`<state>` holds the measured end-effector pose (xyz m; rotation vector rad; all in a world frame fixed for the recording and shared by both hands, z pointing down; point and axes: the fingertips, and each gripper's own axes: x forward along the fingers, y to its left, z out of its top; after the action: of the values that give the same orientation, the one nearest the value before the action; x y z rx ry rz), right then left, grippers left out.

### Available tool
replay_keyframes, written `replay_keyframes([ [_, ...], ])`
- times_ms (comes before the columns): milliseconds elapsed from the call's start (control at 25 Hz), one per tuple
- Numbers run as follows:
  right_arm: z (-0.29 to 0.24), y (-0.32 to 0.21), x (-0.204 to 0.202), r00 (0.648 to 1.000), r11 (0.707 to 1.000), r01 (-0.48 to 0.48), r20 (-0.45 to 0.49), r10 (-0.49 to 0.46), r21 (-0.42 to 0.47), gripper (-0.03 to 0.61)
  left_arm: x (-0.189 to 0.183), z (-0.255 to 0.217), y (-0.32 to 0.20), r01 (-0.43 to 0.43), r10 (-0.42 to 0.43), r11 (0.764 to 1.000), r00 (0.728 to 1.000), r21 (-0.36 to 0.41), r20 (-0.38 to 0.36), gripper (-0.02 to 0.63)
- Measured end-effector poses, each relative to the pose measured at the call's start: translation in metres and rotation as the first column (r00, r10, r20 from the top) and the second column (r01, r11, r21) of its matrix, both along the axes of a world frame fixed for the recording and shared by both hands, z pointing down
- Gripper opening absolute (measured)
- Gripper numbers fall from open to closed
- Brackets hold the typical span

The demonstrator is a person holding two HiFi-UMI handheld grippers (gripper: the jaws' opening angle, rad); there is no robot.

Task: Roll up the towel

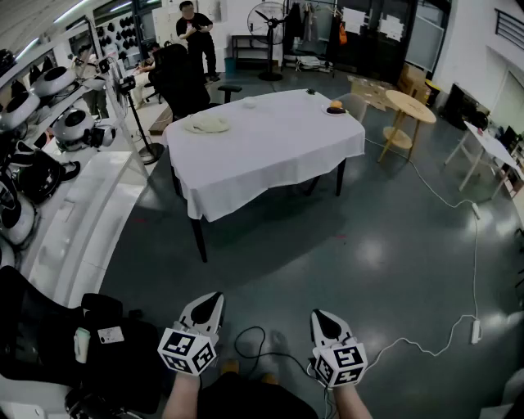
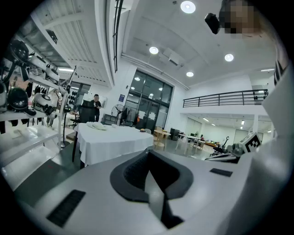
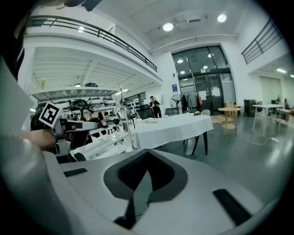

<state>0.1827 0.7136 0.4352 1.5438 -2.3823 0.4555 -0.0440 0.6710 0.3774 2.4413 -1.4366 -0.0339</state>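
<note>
A crumpled pale towel (image 1: 206,124) lies on the far left part of a table under a white cloth (image 1: 270,151); it shows small in the left gripper view (image 2: 98,126) and the right gripper view (image 3: 149,120). Both grippers hang low at the near edge of the head view, well short of the table. My left gripper (image 1: 214,299) is shut with nothing in it. My right gripper (image 1: 319,314) is shut and empty too. In each gripper view the jaws meet along one seam.
White shelves with helmets (image 1: 49,123) run along the left. A black bag (image 1: 78,348) sits by my left hand. Cables (image 1: 442,331) trail over the grey floor at right. A round wooden table (image 1: 409,106) and a floor fan (image 1: 268,24) stand beyond. A person (image 1: 196,37) stands behind the table.
</note>
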Motion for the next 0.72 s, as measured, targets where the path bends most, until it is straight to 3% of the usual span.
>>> replay_keyframes([
  [280,-0.022,0.028,-0.027,0.999,0.999,-0.028,0.035,0.026,0.045,0.008,-0.026,-0.004,0.04,-0.017,0.017,1.0,1.0,0.014,0.018,0.012],
  [440,-0.025,0.043,-0.038,0.999,0.999,-0.023,0.045,0.021,0.046,0.008,-0.042,-0.003,0.059,0.011,-0.011,1.0,0.999,0.019,0.042,0.012],
  [720,-0.021,0.064,-0.037,1.0,0.998,-0.014,0.009,0.014,0.054,0.009,-0.057,-0.002,0.087,0.085,-0.085,0.996,0.996,0.024,0.023,0.014],
])
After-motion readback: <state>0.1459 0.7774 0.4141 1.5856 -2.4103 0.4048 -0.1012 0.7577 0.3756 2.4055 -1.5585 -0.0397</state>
